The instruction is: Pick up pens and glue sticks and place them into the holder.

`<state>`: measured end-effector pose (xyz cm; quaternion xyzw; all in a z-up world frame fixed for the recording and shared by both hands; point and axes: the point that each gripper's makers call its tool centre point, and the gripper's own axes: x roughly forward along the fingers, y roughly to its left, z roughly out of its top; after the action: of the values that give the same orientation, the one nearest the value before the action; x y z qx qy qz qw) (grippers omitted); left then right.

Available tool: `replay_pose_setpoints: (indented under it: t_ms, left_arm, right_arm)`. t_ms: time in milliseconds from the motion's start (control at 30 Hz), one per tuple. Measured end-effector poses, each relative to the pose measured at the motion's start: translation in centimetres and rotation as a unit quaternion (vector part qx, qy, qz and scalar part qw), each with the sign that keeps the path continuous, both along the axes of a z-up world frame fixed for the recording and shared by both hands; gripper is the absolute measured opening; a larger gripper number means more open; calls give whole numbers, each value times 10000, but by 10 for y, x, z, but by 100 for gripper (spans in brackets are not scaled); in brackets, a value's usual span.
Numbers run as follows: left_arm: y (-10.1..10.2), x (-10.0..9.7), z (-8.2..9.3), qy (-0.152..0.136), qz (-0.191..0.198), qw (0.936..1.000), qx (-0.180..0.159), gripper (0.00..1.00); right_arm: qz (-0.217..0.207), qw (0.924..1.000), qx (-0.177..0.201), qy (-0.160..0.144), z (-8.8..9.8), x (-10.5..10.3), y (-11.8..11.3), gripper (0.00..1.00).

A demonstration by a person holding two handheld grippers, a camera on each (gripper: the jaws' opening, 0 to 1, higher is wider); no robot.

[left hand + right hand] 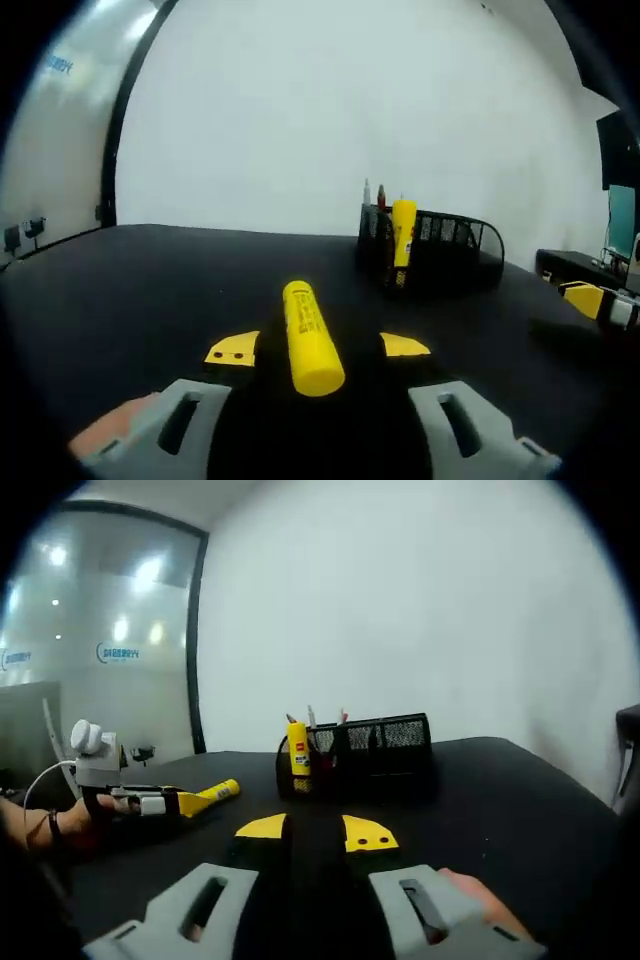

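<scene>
Left gripper (318, 350) clamps a yellow glue stick (310, 338), well short of the mesh holder (440, 245) across the black table (150, 290). Right gripper (318, 832) empty, jaws apart. Best approach, I judge: carry high, upend the stick, drop beside the one already standing inside.

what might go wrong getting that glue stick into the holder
1. The left gripper grips the glue stick near one end, with most of it jutting forward, so it may pivot or slip on the way.
2. The holder's near compartment already holds a glue stick and pens; the new one may knock them or catch on the rim.
</scene>
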<state>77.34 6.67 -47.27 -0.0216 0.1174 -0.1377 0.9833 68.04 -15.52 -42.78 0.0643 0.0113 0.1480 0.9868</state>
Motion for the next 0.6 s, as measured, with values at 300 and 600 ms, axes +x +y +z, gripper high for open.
replay_pose_setpoints:
  t_ms: [300,600]
  left_arm:
    - [3,-2,-9,212,-4,9995,243,26]
    - [10,-7,8,-1,-56,10000,61,23]
  right_arm:
    - [28,10000,16,-47,1,-1,0,16]
    - [27,10000,39,-28,1,0,-1,16]
